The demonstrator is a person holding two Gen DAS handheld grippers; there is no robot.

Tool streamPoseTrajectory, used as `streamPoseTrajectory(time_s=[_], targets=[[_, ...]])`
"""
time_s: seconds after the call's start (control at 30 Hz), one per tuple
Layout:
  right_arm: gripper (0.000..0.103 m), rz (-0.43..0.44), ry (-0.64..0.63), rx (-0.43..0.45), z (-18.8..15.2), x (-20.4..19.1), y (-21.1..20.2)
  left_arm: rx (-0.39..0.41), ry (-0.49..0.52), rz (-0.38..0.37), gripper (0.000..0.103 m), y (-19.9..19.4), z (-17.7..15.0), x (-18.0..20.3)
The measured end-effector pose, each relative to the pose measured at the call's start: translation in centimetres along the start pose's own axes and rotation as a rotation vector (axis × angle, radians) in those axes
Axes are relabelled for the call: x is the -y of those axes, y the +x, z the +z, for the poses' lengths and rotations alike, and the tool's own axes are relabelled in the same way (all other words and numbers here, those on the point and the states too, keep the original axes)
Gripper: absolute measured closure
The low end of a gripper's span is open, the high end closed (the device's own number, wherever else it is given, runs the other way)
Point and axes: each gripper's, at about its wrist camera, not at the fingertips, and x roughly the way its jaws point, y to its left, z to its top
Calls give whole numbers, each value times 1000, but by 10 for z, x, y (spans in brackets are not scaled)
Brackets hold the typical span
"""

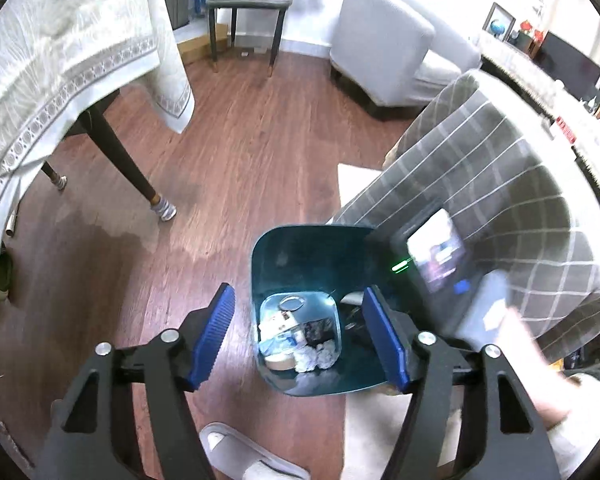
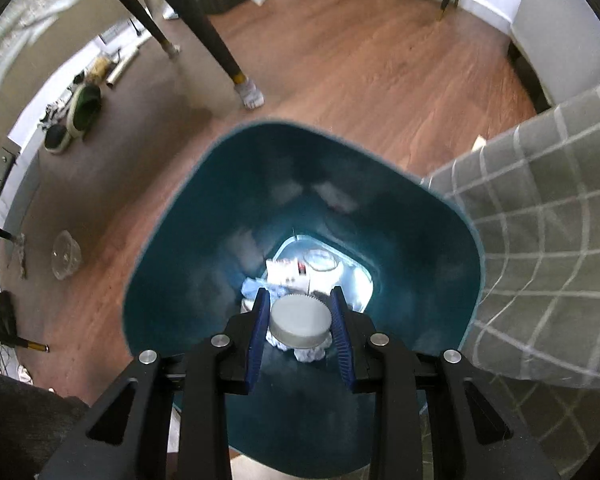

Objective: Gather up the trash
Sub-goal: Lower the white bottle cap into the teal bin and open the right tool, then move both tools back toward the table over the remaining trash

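My right claw (image 2: 299, 322) holds a round grey lid (image 2: 299, 327) pinched between its blue pads, right over the mouth of the teal bin (image 2: 172, 280). Down at the bottom of the bin lie crumpled tissues (image 1: 318, 356), a small box and other scraps. My left claw (image 1: 298, 342) hangs wide, gripping nothing, above the same bin and a little back from it. A grey checked cloth (image 2: 540, 248) crowds the bin's right rim and drapes just beside it. On the wooden floor (image 1: 240, 152) stands a dark table leg (image 1: 120, 156) under a white tablecloth (image 1: 40, 60), well apart from the bin. A clear plastic cup (image 2: 65, 255) lies on the floor to the left, and a white slipper (image 1: 236, 452) sits close beneath my left claw.
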Motion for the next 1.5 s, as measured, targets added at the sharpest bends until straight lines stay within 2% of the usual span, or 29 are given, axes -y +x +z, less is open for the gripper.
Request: streamPoseTrajectory(time_s=[0.4,0.43,0.47,0.5,0.67,0.8,1.07,1.13,1.43,1.5], targets=[[72,-34,19,-176,-21,9,56,116,-2,-74,38,-52,26,28],[70,-38,18,-185,-24,10,58,125,-1,-76,38,-56,28,29],[64,-41,18,-192,-27,12,60,134,-1,-75,38,-59,29,30],[47,-41,18,-193,-28,13,60,141,-1,-74,38,-62,30,29],[45,-44,-19,-166,-29,7,52,164,-19,-84,38,-71,37,26],[45,-19,-20,-111,-24,7,31,184,-7,-62,36,-77,40,28],[45,28,-57,63,-4,-5,-39,255,-11,-41,31,-98,54,30],[45,34,-72,119,2,-7,-62,276,-8,-30,26,-104,58,31],[45,10,-108,366,11,-3,-148,356,-8,8,17,-125,70,36],[41,0,-106,412,11,1,-165,374,1,16,15,-129,71,39]])
